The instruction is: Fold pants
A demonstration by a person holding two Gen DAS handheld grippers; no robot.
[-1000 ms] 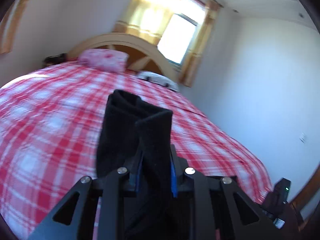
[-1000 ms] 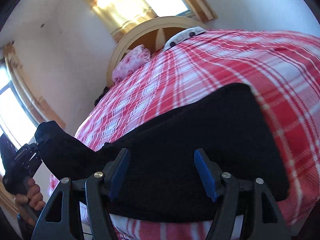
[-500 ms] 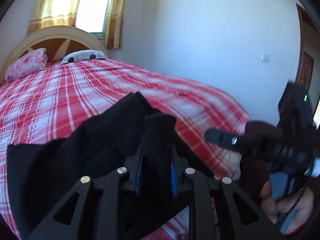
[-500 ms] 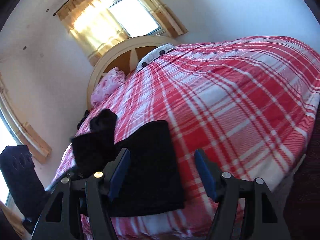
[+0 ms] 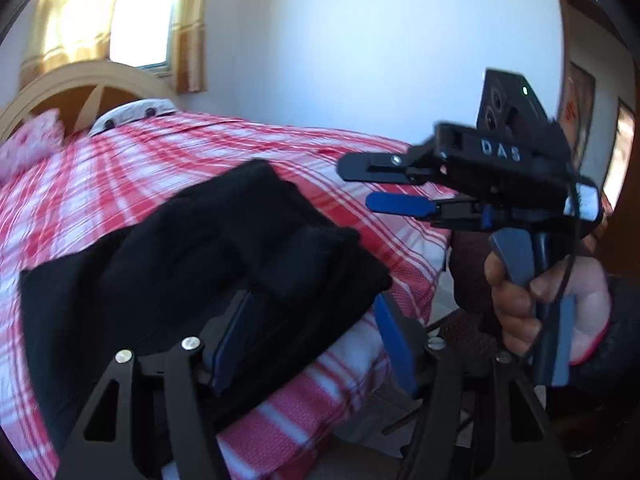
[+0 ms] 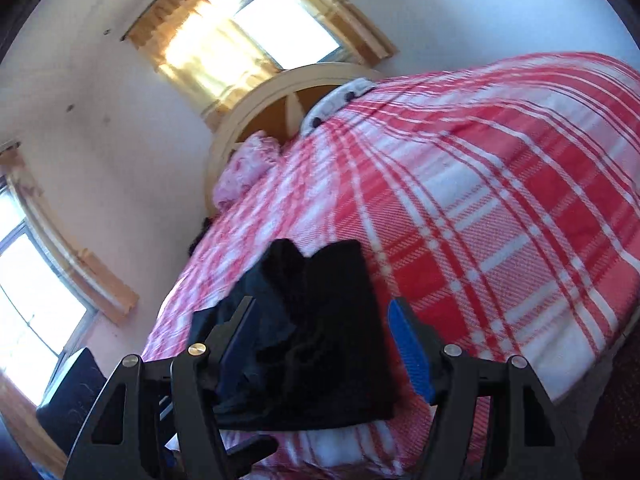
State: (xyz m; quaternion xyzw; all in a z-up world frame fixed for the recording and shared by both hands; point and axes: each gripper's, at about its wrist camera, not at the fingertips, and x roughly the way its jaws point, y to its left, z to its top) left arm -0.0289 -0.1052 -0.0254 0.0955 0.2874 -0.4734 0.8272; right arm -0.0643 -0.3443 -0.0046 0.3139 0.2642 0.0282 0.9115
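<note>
The black pants (image 5: 192, 264) lie in a folded heap on the red plaid bed (image 5: 120, 168), close to its near edge and toward the near right corner, with one corner of the stack reaching almost to the drop-off. The left tongs (image 5: 316, 340) are spread wide and hold nothing; the cloth lies between and beyond the blue pads without being pinched. The right tongs (image 6: 332, 344) are likewise wide and empty, poised above the same bundle (image 6: 320, 320). In the left view they show from the side (image 5: 372, 184), gripped by the right hand (image 5: 540, 296) off the bed's right edge.

The top layer is the weak point, as I judge it. It sits lumpy and uneven (a ridge bulges near the middle, and the far end looks bunched rather than flat), so the fold may spring open or slide once nothing presses on it. Because the stack sits so near the edge, any nudge from a finger passing low over it could drag a layer over the side. An open finger could also snag a loose flap and pull the fold apart. Both views are motion-blurred, so exactly how the layers stack cannot be told.
</note>
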